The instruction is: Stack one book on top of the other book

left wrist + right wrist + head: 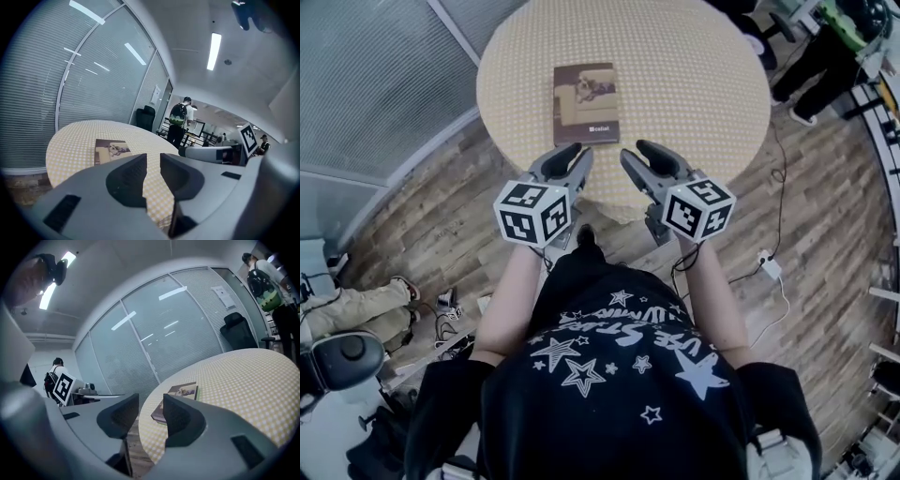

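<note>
Lying on the checked round table (703, 84), the book (586, 103), perhaps topping a second, sits just ahead of the left gripper (579, 153), jaws narrowly apart, and right gripper (636, 150), wider; both empty.

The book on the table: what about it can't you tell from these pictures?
- Whether a second book lies under the book: the head view shows only its top cover.
- Its near corner: in the right gripper view, the right gripper's own jaw covers it.
- The cover's print: too small in every view.
- The table's far edge: cut off by the head view's top.
</note>
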Demonstrator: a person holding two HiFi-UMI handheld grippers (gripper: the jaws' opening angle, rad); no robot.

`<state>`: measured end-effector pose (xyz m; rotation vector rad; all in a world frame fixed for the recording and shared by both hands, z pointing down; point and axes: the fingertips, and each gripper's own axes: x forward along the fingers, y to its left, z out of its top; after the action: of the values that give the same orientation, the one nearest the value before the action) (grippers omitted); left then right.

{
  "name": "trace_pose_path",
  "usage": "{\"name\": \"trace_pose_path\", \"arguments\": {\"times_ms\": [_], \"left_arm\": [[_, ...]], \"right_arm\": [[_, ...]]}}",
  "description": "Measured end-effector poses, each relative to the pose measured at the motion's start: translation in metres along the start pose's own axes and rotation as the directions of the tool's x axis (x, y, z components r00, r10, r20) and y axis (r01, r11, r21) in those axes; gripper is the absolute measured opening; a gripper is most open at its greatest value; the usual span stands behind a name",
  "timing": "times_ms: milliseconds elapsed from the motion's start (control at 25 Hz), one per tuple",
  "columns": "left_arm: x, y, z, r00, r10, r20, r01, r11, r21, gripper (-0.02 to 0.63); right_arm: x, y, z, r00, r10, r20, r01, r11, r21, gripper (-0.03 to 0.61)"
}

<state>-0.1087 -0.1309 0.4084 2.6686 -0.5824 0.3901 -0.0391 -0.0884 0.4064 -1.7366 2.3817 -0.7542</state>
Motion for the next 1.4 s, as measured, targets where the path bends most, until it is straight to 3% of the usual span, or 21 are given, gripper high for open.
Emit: {"name": "trace_pose_path", "arguments": {"times_ms": [440,880,1040,1400], "left_arm": [[-0.036,-0.067,-0.008,0.998,0.048,0.050,-0.051,0.996,0.075,0.029],[-0.059,-0.097,-0.018,0.993,0.081,0.085,-0.091,0.988,0.125,0.009],[-0.057,-0.097,-0.016,0.991,0.086,0.105,-0.101,0.985,0.143,0.009],[-0.078,-0.098,-0.017,0.995,0.015,0.103,-0.034,0.983,0.181,0.009]], "right_arm": [[-0.072,0.017,0.008,0.994,0.011,0.104,-0.010,1.000,-0.014,0.054],[-0.106,0.026,-0.009,0.993,0.052,0.107,-0.053,0.999,0.007,0.043],[-0.111,0.019,-0.009,0.993,0.019,0.120,-0.020,1.000,0.007,0.041],[-0.116,0.038,-0.008,0.985,-0.068,0.156,0.064,0.998,0.026,0.037]]}}
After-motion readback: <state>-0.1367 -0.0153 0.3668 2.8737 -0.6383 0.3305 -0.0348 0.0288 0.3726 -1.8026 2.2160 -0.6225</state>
